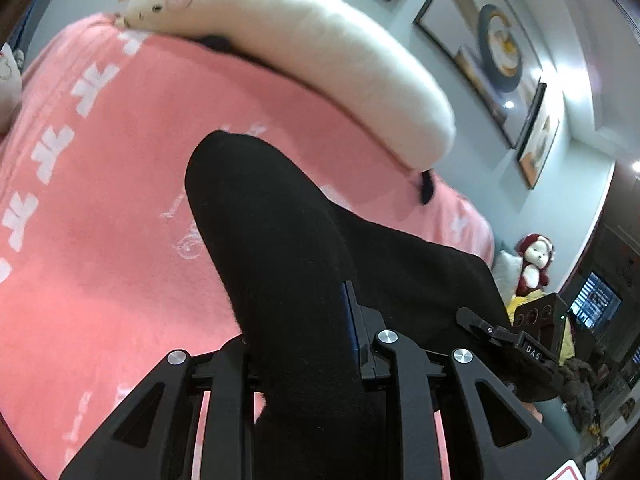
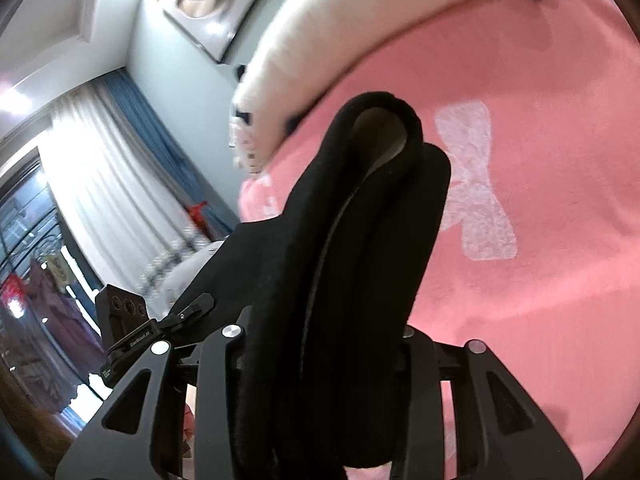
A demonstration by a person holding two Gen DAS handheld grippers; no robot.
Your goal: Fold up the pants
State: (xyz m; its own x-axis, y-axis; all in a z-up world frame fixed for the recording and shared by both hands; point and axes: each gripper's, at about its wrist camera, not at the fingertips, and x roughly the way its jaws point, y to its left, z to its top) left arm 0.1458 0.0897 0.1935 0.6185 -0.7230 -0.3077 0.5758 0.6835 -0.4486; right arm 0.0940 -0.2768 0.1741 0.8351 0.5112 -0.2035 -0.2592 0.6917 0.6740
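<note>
Pants lifted between two claws, bed beyond

Cloth first: the black soft-knit pants (image 1: pixel 280 248) are bunched in the left gripper (image 1: pixel 308 344), jaws clamped on them. The right gripper (image 2: pixel 320 344) is likewise pinched on a doubled fold. The garment's long axis seems to run claw to claw, clear of the pink bow-print blanket (image 1: pixel 100 220) below. Count: one pair of pants, two grippers, one long white plush bolster (image 1: pixel 312 60) farther back.
</note>
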